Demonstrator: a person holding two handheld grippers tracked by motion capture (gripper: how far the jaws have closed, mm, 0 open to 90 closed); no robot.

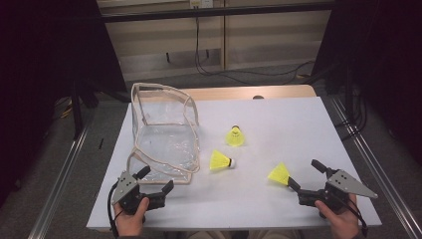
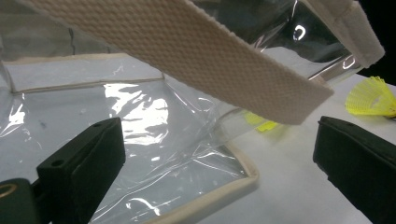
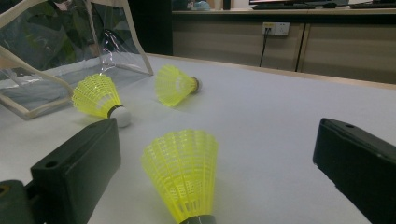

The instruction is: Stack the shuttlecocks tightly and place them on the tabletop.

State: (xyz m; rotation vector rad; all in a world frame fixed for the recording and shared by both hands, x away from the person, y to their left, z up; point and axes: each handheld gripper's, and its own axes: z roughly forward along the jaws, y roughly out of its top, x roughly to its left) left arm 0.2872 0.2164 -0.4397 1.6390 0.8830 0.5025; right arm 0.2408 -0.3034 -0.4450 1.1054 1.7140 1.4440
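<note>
High view: a white table (image 1: pixel 278 124) carries a clear plastic bag (image 1: pixel 164 134) with cream fabric trim, lying on its side at the left with its open mouth toward the person. Three yellow shuttlecocks lie to its right.

The left gripper (image 1: pixel 158 180) sits at the bag's near edge, jaws spread and empty. In the left gripper view the bag's trimmed rim (image 2: pixel 224 196) lies between the jaws and a cream strap (image 2: pixel 224 60) crosses above them.

The right gripper (image 1: pixel 307 175) rests at the near right of the table, jaws wide apart and grasping nothing. The nearest shuttlecock (image 1: pixel 279 174) lies just in front of its left jaw. In the right gripper view this shuttlecock (image 3: pixel 184 172) lies between the jaws, touched by neither pad; its long axis runs along the gripper's line, dark cork end toward the camera, skirt flaring away.

The middle shuttlecock (image 1: pixel 220 161) lies near the bag's mouth, long axis across the table, white cork pointing right and skirt toward the bag. The far shuttlecock (image 1: pixel 235 137) lies beyond it, cork pointing away from the person, skirt toward them.
</note>
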